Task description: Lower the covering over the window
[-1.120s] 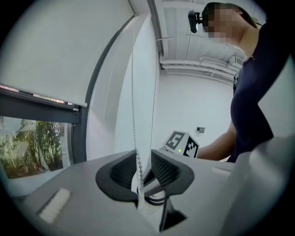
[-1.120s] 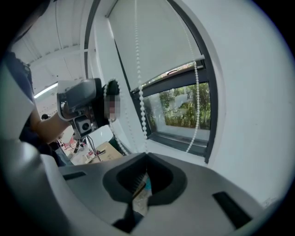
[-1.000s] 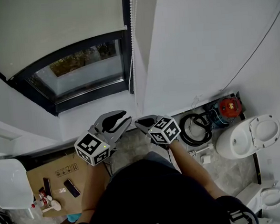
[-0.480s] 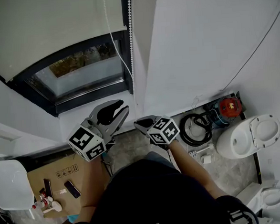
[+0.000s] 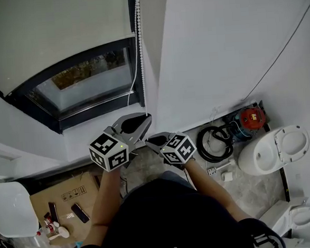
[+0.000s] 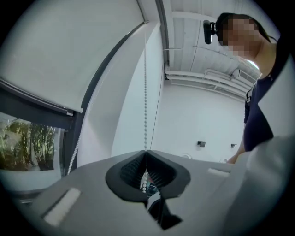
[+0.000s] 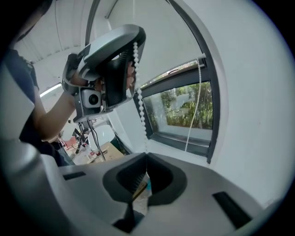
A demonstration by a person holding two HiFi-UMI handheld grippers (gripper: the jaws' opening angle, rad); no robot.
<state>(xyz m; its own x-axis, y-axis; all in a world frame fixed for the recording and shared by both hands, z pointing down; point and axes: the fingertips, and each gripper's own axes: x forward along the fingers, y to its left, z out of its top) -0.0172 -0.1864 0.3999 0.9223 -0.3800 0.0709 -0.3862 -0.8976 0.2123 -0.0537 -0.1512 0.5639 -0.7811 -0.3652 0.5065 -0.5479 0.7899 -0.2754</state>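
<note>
Head view: roller blind [image 5: 58, 32] part-lowered, covering the upper window [image 5: 83, 81]; the lower glass is bare. Bead chain [image 5: 140, 53] hangs along the window's right frame. Left gripper [image 5: 145, 116]: jaws just closed, pinching the chain. Right gripper [image 5: 148, 140]: jaws together on the same chain, just below the left.

White roller blind [image 5: 58, 32] partly lowered over dark-framed window [image 5: 83, 81]; bead chain [image 5: 140, 42] hangs alongside.
</note>
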